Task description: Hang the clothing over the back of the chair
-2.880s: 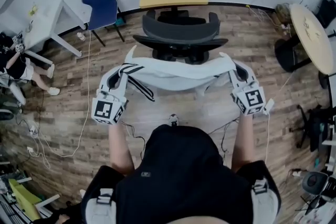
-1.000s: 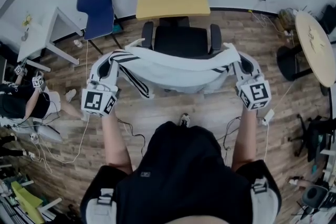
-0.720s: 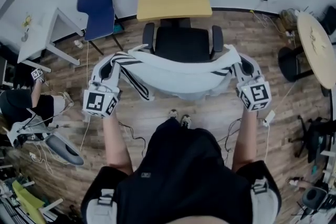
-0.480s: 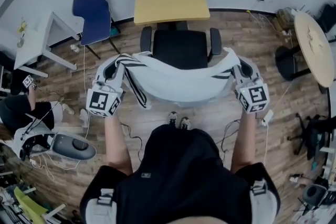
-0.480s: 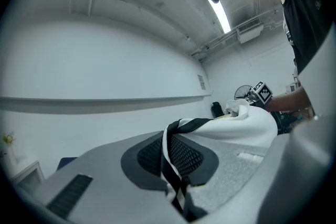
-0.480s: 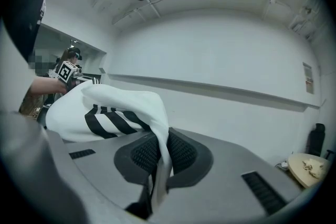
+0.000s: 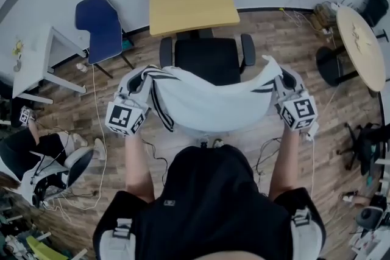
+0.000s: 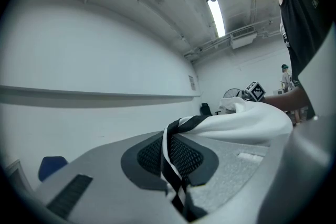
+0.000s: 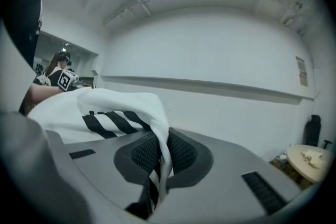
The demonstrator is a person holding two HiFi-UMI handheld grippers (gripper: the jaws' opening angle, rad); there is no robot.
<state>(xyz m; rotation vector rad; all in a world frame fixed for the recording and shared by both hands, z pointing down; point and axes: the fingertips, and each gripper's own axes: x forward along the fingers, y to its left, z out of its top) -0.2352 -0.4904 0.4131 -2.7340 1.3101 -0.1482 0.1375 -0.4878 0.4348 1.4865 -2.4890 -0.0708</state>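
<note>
- The clothing (image 7: 210,108), white with black stripes, is hanging in the air between your two hands, and its middle is sagging in a shallow curve.
- Your left hand-held gripper (image 7: 145,75) is clamping one end. In the left gripper view its jaws are pressing together on a black-and-white striped fold, and the white fabric is billowing away to the right of that view.
- Your right hand-held gripper (image 7: 275,70) is clamping the other end. In the right gripper view its jaws are pinching a striped edge between the dark pads, and the cloth is rising up and to the left.
- You are holding both arms stretched forward at about the same height, and the marker cubes are facing up toward the head camera.
- The black office chair (image 7: 207,61) is standing on the wooden floor (image 7: 79,94) just beyond the garment, with its seat and both armrests showing.
- In the head view the cloth is covering the chair's near edge. You cannot tell from any view whether it is touching the backrest.
- A yellow desk (image 7: 192,0) is sitting against the wall behind the chair.
- A blue chair (image 7: 100,21) is standing near the desk's left edge.
</note>
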